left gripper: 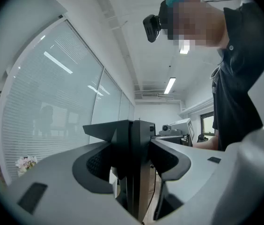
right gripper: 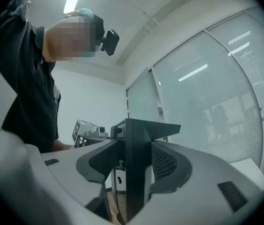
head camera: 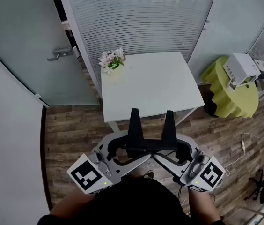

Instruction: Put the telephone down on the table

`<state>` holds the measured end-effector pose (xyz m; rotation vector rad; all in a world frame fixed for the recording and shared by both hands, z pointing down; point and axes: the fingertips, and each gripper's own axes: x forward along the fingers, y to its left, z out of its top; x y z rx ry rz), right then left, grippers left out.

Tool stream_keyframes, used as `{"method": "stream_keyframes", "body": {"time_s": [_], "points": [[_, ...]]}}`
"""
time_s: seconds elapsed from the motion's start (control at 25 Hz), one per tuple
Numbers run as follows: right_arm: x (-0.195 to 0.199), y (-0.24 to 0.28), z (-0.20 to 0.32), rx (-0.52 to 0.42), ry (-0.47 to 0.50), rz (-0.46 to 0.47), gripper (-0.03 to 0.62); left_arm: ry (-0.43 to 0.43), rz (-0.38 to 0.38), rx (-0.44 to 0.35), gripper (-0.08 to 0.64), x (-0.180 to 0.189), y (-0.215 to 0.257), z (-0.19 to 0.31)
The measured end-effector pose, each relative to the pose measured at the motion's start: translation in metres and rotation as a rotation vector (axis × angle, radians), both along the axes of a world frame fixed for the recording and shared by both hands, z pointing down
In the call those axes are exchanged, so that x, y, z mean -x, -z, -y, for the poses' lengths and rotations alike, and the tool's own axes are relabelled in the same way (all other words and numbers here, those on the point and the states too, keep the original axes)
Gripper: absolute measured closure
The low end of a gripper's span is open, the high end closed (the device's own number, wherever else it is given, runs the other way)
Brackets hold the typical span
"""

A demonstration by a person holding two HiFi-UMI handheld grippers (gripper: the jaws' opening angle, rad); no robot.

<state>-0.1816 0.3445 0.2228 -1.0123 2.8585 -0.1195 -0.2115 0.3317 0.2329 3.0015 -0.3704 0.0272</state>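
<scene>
A black telephone [head camera: 150, 144] with two tapering prongs hangs in front of my body, over the wood floor and short of the white table [head camera: 150, 86]. My left gripper [head camera: 128, 149] grips its left end and my right gripper [head camera: 172, 150] its right end, the two pointing level at each other. In the left gripper view the telephone [left gripper: 132, 163] stands as a dark slab between the black pads [left gripper: 94, 163], which press on it. The right gripper view shows the same: the telephone [right gripper: 134, 163] is wedged between the pads [right gripper: 167, 163].
A small bunch of flowers [head camera: 112, 60] stands on the table's far left corner. At the right is a round table under a yellow-green cloth [head camera: 225, 95] with a white box [head camera: 242, 69]. A cable [head camera: 242, 146] lies on the floor. A glass door [head camera: 59, 54] is at the left.
</scene>
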Motion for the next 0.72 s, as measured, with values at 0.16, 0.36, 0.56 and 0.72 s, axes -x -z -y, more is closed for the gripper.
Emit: {"method": "stream_keyframes", "body": {"time_s": [0.16, 0.36, 0.56, 0.72], "points": [[0.0, 0.0019, 0.002, -0.007, -0.008, 0.0, 0.364, -0.011, -0.004, -0.004, 0.313, 0.0004, 0.0007, 0.0019], [-0.0008, -0.0011, 0.0032, 0.001, -0.013, -0.006, 0.364, -0.015, -0.016, -0.002, 0.313, -0.0008, -0.0007, 0.0033], [-0.0009, -0.0031, 0.0038, 0.002, -0.009, -0.026, 0.364, -0.014, -0.016, 0.001, 0.313, -0.0019, -0.0034, 0.0037], [-0.0009, -0.0033, 0.0033, 0.004, -0.007, -0.009, 0.364, -0.011, -0.008, 0.001, 0.313, -0.0012, -0.0037, 0.0029]]}}
